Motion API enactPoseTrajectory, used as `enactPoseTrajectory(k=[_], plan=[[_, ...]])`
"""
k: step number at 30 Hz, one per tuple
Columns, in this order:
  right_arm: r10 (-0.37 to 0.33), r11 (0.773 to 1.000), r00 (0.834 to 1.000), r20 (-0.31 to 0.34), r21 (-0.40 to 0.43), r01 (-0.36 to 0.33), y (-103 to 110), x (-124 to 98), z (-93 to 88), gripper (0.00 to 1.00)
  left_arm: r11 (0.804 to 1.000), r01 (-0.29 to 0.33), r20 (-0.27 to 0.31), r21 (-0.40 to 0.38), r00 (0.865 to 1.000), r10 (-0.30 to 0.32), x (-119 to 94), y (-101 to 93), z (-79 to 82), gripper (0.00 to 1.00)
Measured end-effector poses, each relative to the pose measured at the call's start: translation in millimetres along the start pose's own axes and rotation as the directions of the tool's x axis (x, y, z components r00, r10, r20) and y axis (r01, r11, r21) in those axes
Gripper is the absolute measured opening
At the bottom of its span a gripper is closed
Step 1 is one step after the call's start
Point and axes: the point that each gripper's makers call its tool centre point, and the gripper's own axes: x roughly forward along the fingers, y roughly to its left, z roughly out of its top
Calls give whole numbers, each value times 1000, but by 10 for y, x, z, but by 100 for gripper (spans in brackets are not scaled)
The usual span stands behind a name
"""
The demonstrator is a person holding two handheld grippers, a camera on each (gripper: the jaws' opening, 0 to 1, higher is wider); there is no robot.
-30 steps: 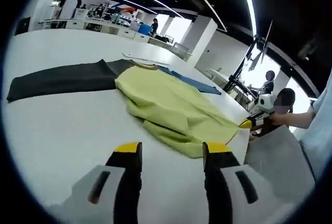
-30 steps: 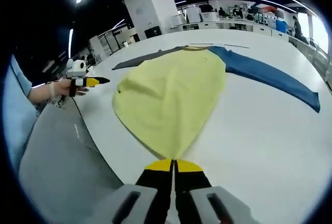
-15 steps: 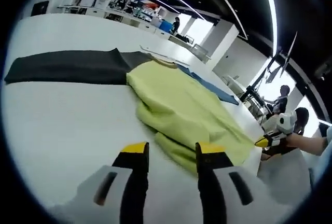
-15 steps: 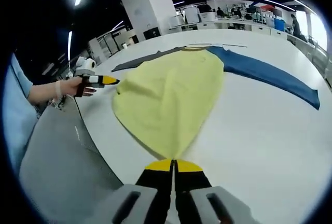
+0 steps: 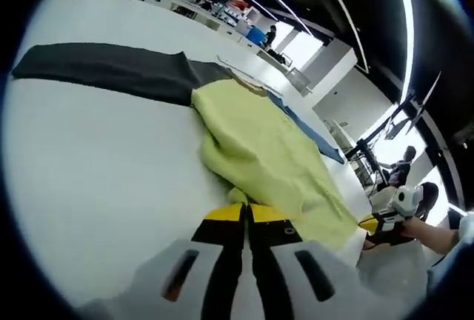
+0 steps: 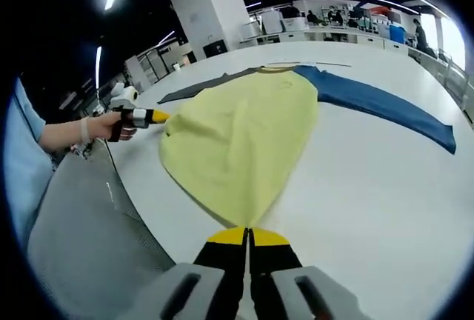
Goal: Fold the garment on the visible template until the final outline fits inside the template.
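Spanning most of both views, a white table (image 6: 385, 187) carries the garment, whose yellow-green body (image 6: 237, 142) lies spread across the centre of the right gripper view and runs from the upper middle to the lower right of the left gripper view (image 5: 259, 150). A dark grey sleeve (image 5: 104, 68) stretches toward the upper left of the left gripper view, and appears as a thin strip at the upper centre of the right gripper view (image 6: 204, 87). A blue sleeve (image 6: 378, 105) extends to the upper right of the right gripper view, and shows as a narrow band behind the body in the left gripper view (image 5: 311, 131). At the bottom centre of the left gripper view, the left gripper (image 5: 245, 212) has its yellow-tipped jaws closed together on a fold of the yellow-green fabric; it also enters the right gripper view at the left (image 6: 155, 116), held by a hand (image 6: 100, 129) at the cloth's edge. The right gripper (image 6: 247, 237) sits at the bottom centre of its own view, jaws pressed together on the near corner of the body; it also shows at the lower right of the left gripper view (image 5: 370, 224).
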Motion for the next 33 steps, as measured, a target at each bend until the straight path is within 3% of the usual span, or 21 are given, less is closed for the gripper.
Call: enactPoseTrajectory(k=[4,9,13,22,26,33], plan=[[0,1000,1000,0,1,0,0,3,-3,0,989,122,50,-80,992,-118,3,-399,170,0],[0,1000,1000,-1,-1,0,-4,3,-3,0,980,200,59,-21,978,-198,117,-800,299,0],[2,1000,1000,-2,4,-2,-5,18,-12,0,971,240,16,1,971,-240,356,-1022,237,0],[4,1000,1000,5,16,-4,5,44,-14,0,973,230,-98,-4,968,-229,890,-1073,-88,0],[5,1000,1000,7,22,-5,2,55,-18,0,977,214,-114,-7,970,-213,967,-1042,-165,0],[3,1000,1000,5,27,-3,-12,54,-31,0,974,212,-112,77,973,-202,899,-1038,-162,0]])
